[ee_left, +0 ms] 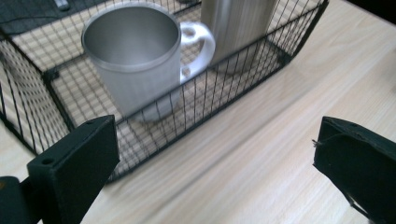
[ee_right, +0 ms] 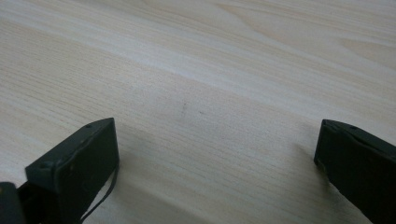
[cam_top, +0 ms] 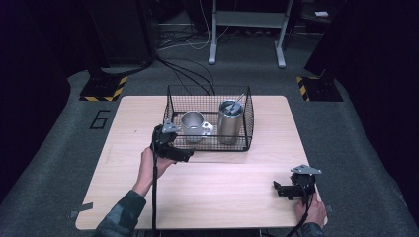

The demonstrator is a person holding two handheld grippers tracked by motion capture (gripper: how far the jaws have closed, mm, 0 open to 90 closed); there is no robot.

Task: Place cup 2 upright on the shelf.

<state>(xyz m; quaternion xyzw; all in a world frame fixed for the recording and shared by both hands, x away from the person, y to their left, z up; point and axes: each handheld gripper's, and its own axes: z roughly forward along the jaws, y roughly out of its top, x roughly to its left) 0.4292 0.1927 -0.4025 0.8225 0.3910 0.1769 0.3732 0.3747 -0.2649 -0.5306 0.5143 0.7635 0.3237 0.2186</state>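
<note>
1. Nearest the high camera, a person's forearms came in from the bottom edge, each hand holding a two-jaw gripper above a light wooden table [cam_top: 232, 197].
2. The right gripper [cam_top: 282, 190] sat low over the table's near right corner, its jaws spread wide with nothing between them; the right gripper view showed bare wood grain in the gap.
3. The left gripper [cam_top: 184, 156] hovered just outside the near left corner of a black wire basket [cam_top: 174, 106], jaws likewise released and wide apart, gripping nothing.
4. In the left gripper view, those two black jaws framed the basket's near wall, with the table surface showing between them.
5. A steel mug [ee_left: 133, 56] stood upright inside the basket's left part, close behind the mesh, its open mouth up and its pale looped handle [ee_left: 198, 46] turned toward the neighbouring vessel.
6. A tall steel tumbler [cam_top: 230, 121] stood upright in the basket just right of the mug, with a thin utensil leaning out of its mouth; what kind it was could not be told.
7. Mug and left gripper were near but apart, the wire wall between them.
</note>
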